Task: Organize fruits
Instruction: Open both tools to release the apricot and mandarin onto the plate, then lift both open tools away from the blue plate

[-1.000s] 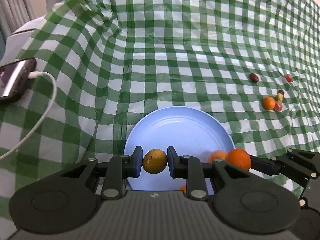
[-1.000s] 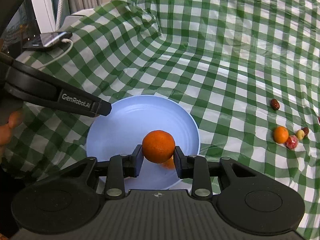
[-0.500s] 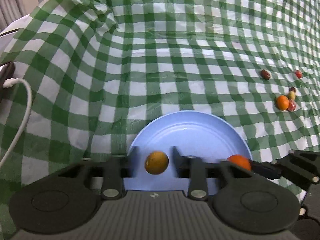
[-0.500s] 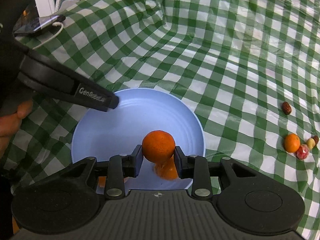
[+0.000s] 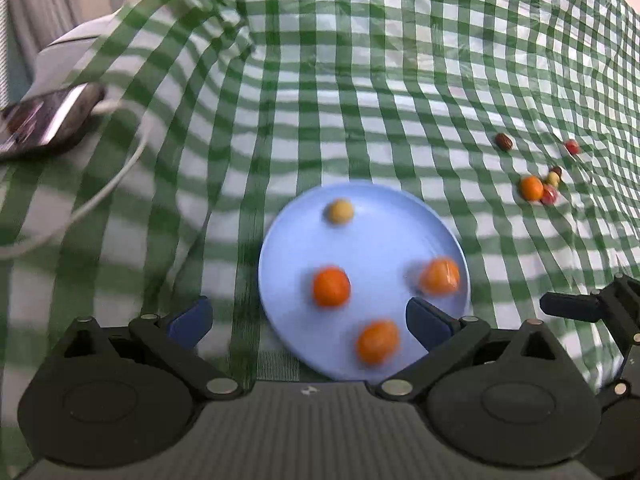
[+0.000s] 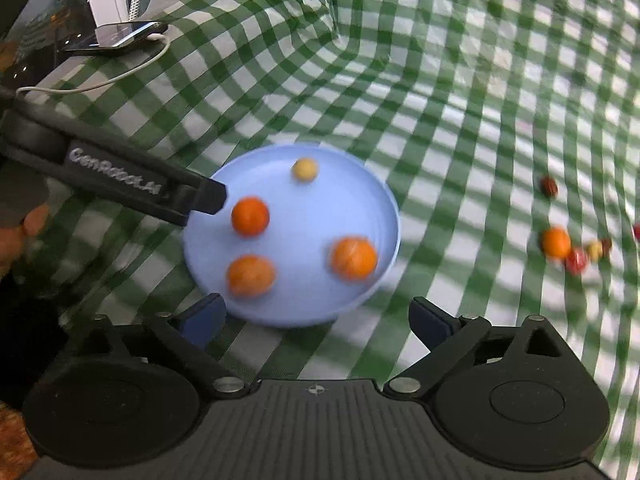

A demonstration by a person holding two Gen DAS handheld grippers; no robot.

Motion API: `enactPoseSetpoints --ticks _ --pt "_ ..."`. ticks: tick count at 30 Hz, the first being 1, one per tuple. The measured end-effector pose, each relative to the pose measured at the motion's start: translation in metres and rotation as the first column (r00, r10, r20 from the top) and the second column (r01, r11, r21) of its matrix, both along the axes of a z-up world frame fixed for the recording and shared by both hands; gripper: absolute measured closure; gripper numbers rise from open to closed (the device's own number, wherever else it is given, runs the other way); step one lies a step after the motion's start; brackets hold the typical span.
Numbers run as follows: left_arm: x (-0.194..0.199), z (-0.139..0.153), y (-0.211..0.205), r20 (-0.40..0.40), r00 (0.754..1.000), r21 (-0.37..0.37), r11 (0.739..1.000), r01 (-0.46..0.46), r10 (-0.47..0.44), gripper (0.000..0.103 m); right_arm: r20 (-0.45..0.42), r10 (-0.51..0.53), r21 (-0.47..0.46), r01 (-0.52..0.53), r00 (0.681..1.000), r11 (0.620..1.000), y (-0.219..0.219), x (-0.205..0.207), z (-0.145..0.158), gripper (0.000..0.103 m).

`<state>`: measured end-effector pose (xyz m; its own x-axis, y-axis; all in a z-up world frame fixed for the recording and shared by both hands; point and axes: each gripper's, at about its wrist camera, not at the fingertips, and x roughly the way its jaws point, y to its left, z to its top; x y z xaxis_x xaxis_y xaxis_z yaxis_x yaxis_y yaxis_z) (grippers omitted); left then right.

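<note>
1. Both sets of jaws spread wide, holding nothing: left gripper (image 5: 308, 322), right gripper (image 6: 318, 318). Three round orange fruits (image 6: 249, 216) plus a small yellow one (image 6: 305, 169) sit on the round pale-blue plate (image 6: 288, 304).
2. Risk: loose fruits roll; orange (image 5: 440, 277) near rim could drop onto green-checked cloth (image 5: 360, 80).
3. Motion blur: small scattered fruits (image 6: 556, 242) unidentifiable; the table under the cloth is hidden.
</note>
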<state>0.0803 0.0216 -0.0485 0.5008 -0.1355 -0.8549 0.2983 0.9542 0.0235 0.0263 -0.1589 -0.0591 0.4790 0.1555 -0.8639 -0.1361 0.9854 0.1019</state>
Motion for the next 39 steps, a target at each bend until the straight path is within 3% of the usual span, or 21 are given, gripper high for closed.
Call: enactPoseSetpoints --ticks 5,12,20,39 --pt "-0.038 0.016 0.013 -0.006 0.999 -0.012 0.999 -0.036 0.036 0.000 0.019 -0.049 0.026 0.049 0.999 0.998 0.008 -0.030 0.021 0.003" --pt "-0.071 0.043 0.019 0.071 0.996 -0.010 0.999 -0.044 0.044 0.000 0.130 -0.073 -0.004 0.074 0.989 0.997 0.016 -0.055 0.050 0.001" --pt "-0.095 0.062 0.018 0.117 0.992 -0.025 0.999 -0.043 0.045 0.000 0.182 -0.094 -0.002 0.096 0.979 0.995 0.011 -0.077 0.069 0.001" --pt "-0.096 0.075 -0.003 0.147 0.989 -0.026 1.000 0.006 -0.002 0.000 0.259 -0.173 -0.013 0.183 0.950 0.983 -0.007 -0.091 0.090 0.001"
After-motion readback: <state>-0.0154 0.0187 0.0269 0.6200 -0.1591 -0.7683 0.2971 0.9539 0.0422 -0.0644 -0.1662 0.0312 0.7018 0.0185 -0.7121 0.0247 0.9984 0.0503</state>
